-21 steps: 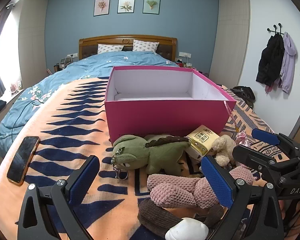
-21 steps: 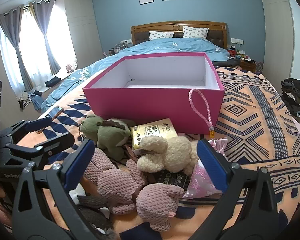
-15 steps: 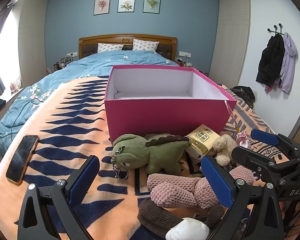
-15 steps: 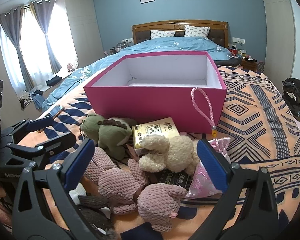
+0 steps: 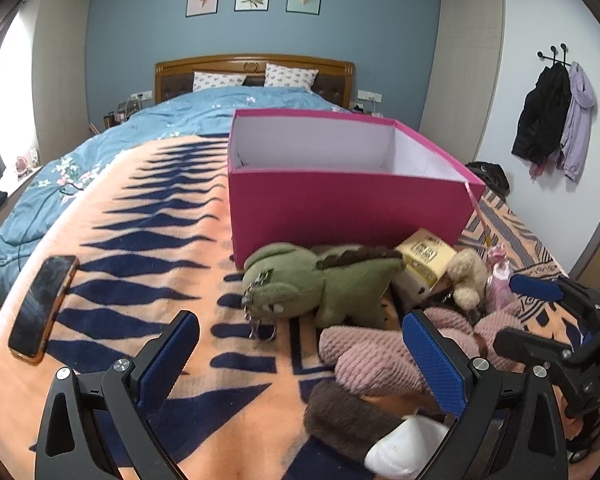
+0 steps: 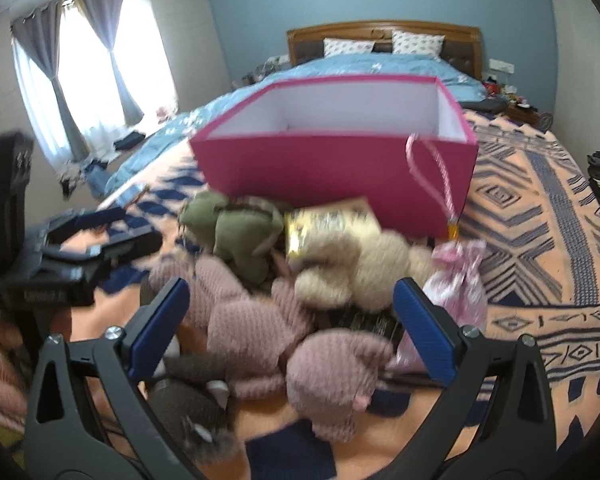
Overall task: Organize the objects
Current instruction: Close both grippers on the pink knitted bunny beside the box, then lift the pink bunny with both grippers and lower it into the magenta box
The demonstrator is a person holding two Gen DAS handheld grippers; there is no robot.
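An open pink box stands on the bed, nothing visible inside. In front of it lies a pile: a green plush dinosaur, a yellow packet, a cream plush, a pink knitted plush, a pink sachet and a brown-and-white plush. My left gripper is open, low before the dinosaur. My right gripper is open over the pink and cream plushes, touching nothing.
A phone lies on the orange patterned blanket at the left. The box's rope handle hangs down its front. Blue duvet and pillows lie beyond. Coats hang on the right wall.
My right gripper has moved forward and down toward the toy pile, blurring its view. My left gripper has shifted slightly left. Nothing was grasped.
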